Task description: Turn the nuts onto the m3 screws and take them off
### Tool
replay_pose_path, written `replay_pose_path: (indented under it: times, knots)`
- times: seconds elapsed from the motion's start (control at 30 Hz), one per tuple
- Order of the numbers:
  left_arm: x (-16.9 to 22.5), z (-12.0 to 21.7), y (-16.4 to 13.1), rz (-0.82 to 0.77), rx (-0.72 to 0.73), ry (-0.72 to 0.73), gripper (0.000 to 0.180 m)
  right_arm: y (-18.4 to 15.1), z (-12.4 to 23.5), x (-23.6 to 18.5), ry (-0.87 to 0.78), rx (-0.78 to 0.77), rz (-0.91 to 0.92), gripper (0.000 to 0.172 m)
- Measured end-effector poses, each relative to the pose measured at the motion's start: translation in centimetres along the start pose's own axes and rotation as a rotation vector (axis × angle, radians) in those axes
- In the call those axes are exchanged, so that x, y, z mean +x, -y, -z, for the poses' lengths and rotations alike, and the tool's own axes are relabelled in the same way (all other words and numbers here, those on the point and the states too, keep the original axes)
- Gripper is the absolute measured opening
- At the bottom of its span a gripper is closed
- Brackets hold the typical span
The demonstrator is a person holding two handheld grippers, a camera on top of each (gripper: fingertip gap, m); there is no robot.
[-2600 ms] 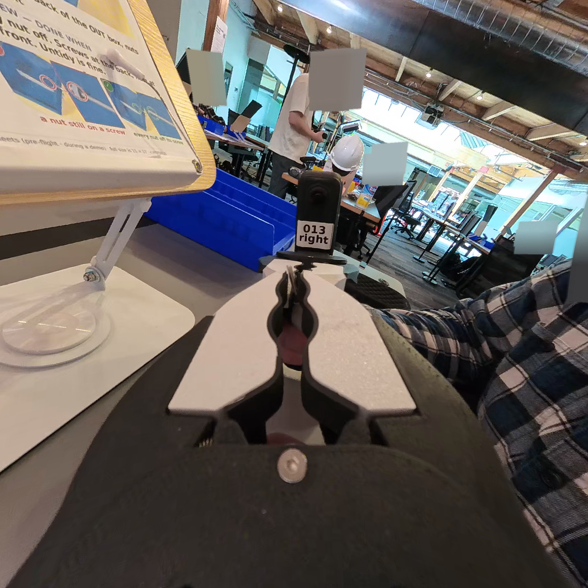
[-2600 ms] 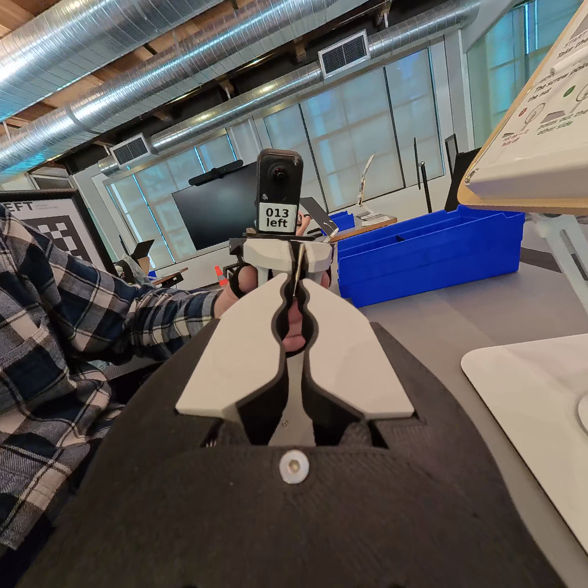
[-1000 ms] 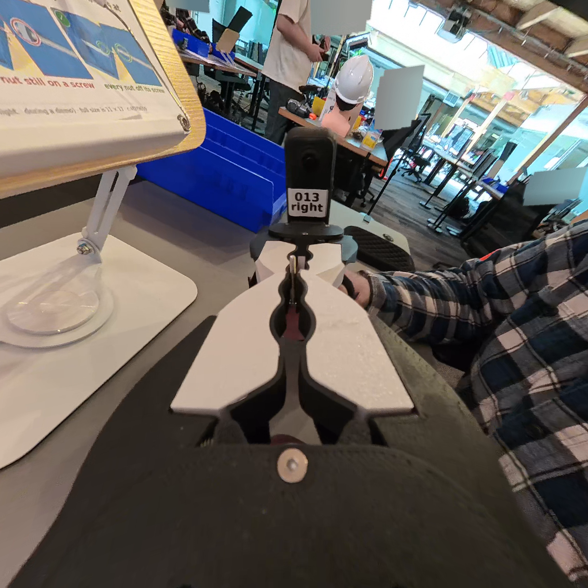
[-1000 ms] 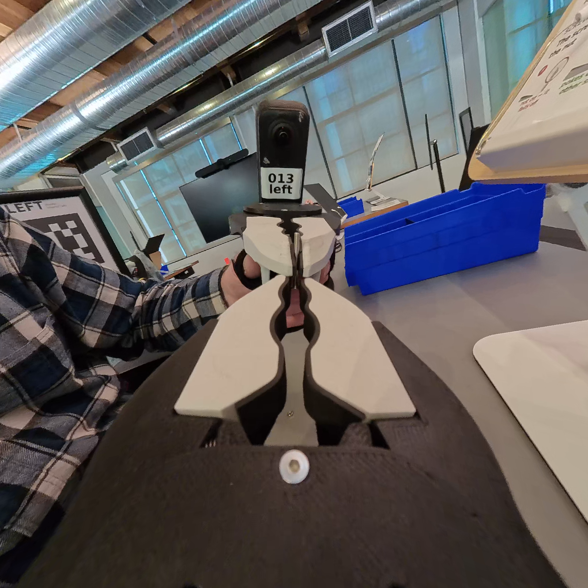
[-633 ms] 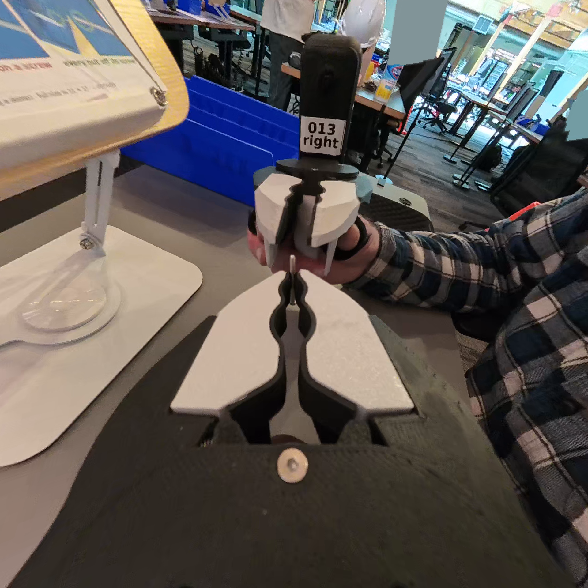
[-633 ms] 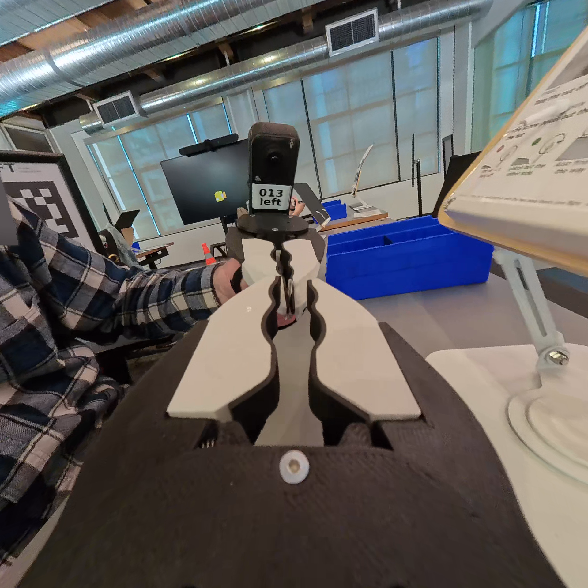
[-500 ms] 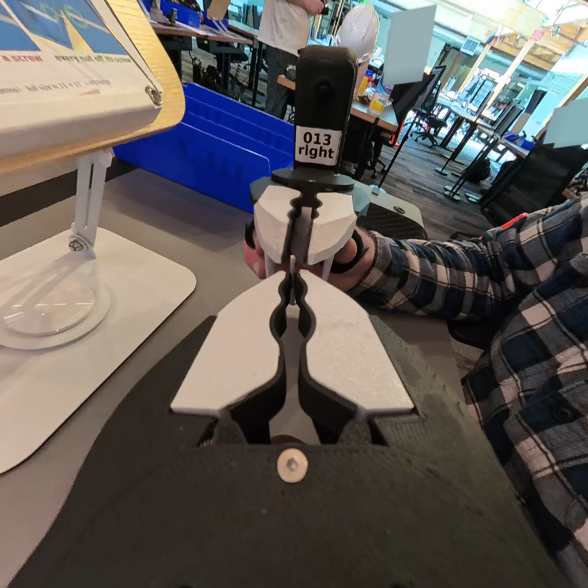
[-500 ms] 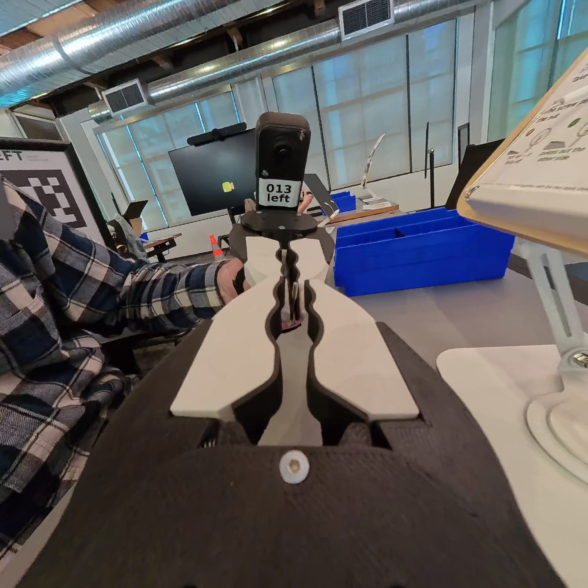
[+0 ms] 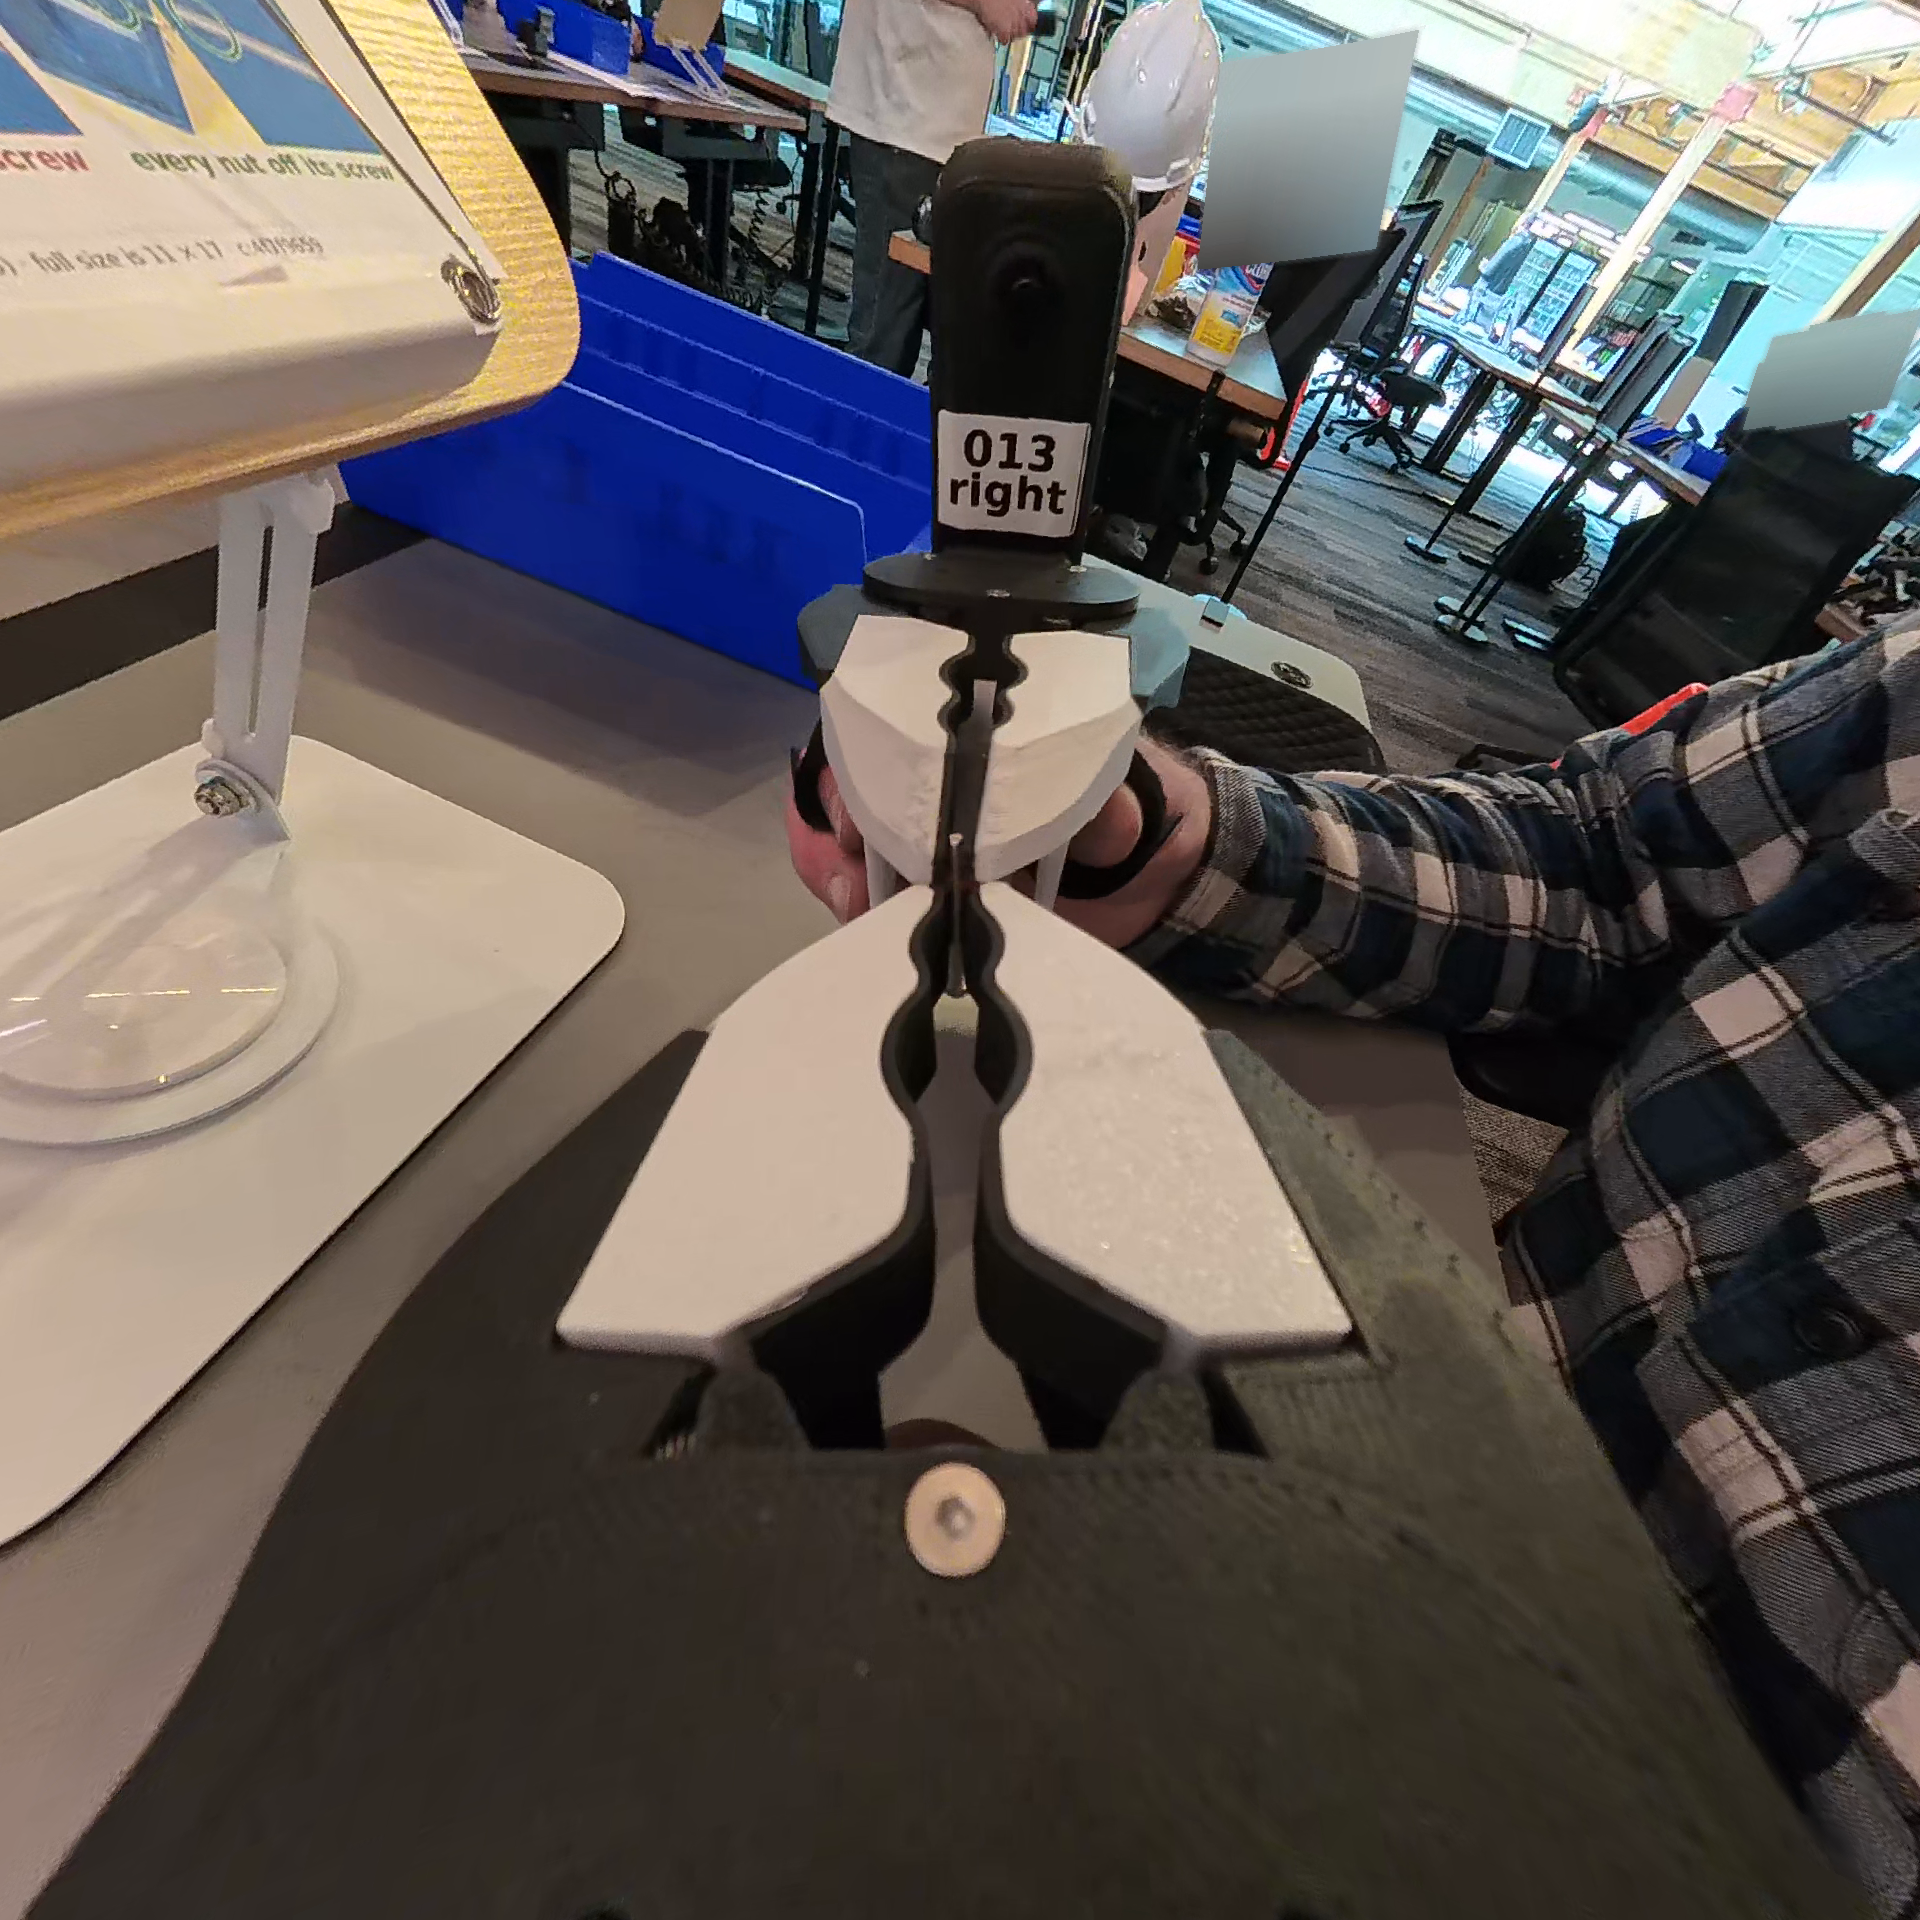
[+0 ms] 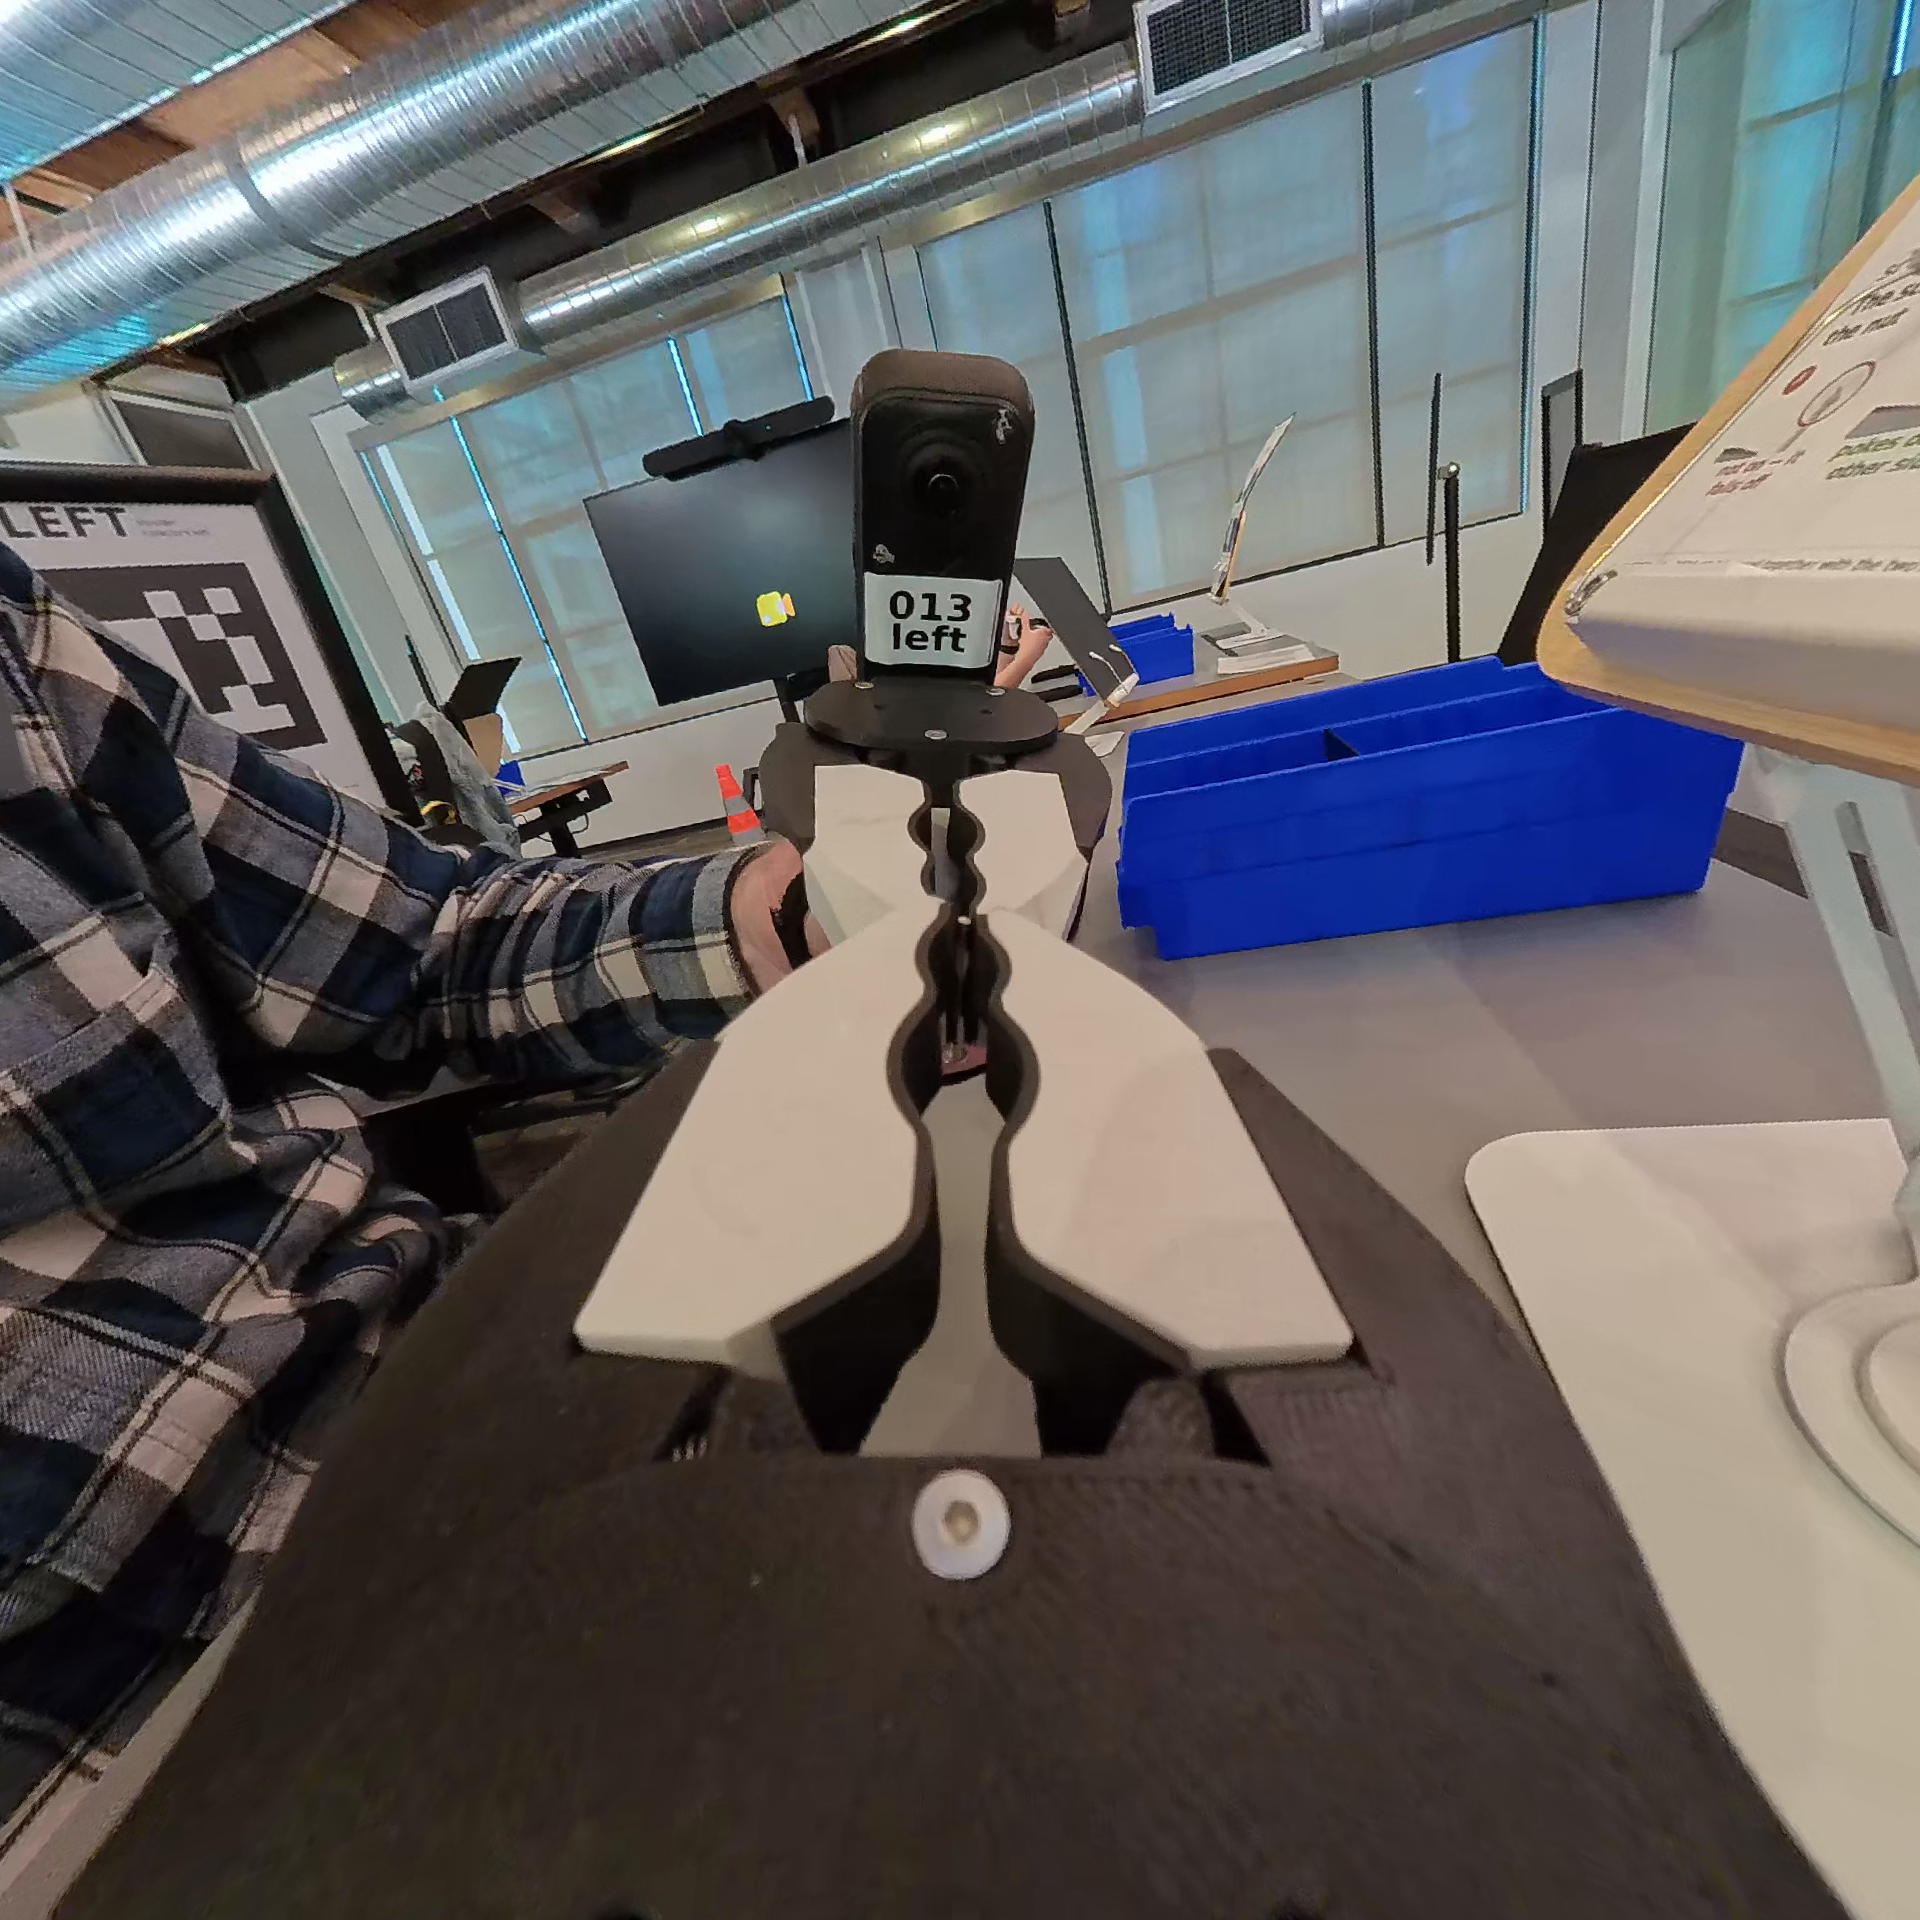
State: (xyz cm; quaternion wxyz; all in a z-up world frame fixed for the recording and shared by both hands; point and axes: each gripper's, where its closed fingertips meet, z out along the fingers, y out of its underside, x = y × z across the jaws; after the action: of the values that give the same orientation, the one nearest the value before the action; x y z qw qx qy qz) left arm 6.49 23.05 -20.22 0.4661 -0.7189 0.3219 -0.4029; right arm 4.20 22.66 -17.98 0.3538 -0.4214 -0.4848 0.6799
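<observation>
My two grippers meet tip to tip above the grey table (image 9: 540,707). My left gripper (image 9: 956,902) is shut on a thin metal screw (image 9: 954,862) that stands upright between its pads. My right gripper (image 10: 961,923) faces it and is shut on the same screw (image 10: 964,971), which runs down inside its jaws. In the left wrist view the right gripper (image 9: 966,821) shows just beyond the screw's top, with a hand around it. In the right wrist view the left gripper (image 10: 948,873) shows just behind the screw's top.
A blue divided bin (image 9: 644,488) stands on the table behind the grippers; it also shows in the right wrist view (image 10: 1423,831). A white stand base (image 9: 312,987) carries a tilted instruction board (image 9: 208,208). Plaid sleeves (image 9: 1455,862) reach in from the side. Left and right tips are no more than a few centimetres apart.
My right gripper opened about half a second ago, then its pads came together once more on the screw. My left gripper stayed shut on the screw. Both grippers dropped lower and closer together.
</observation>
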Motion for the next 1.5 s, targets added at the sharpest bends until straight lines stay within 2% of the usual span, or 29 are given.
replay_pose_path:
  times: [0.2,0.3,0.4,0.53,0.8,0.87,1.03,1.2,1.33,1.43,1.5]
  knots:
    - [0.2,0.0,0.5,0.007,0.062,-0.016,0.003,0.4,0.1,-0.1,-0.007,0.016,0.000,0.002]
    - [0.2,-0.4,-0.3,0.019,0.033,-0.032,0.022,0.9,0.3,0.0,-0.019,0.030,0.009,0.002]
    - [0.2,-0.5,-0.3,0.032,0.057,-0.037,0.017,0.9,0.4,-0.1,-0.016,0.024,0.009,0.002]
    - [0.3,-0.3,0.1,0.041,0.094,-0.063,0.002,0.8,0.3,-0.1,-0.017,0.019,0.014,0.002]
    - [0.4,-0.1,0.3,0.017,0.105,-0.058,0.002,1.1,0.3,-0.2,-0.007,0.042,0.006,0.003]
    - [0.1,0.2,0.4,0.024,0.112,-0.051,0.002,1.5,0.7,0.2,0.000,0.078,-0.050,0.024]
    - [-0.6,1.8,0.6,0.025,0.142,-0.051,0.002,1.7,1.4,0.7,-0.024,0.068,-0.034,0.023]
    - [-2.4,4.4,0.7,-0.029,0.169,-0.004,0.002,-0.8,0.8,0.7,-0.053,-0.137,0.050,0.017]
    - [-3.8,6.4,0.3,-0.075,0.170,0.021,0.002,-5.1,-0.2,-0.5,-0.046,-0.430,0.151,0.012]
    - [-5.7,7.6,0.3,-0.085,0.190,0.095,0.001,-8.1,-1.4,-1.2,-0.020,-0.603,0.172,0.016]
    - [-6.1,7.9,0.3,-0.095,0.201,0.093,0.001,-9.9,-2.3,-1.8,0.004,-0.697,0.206,0.016]
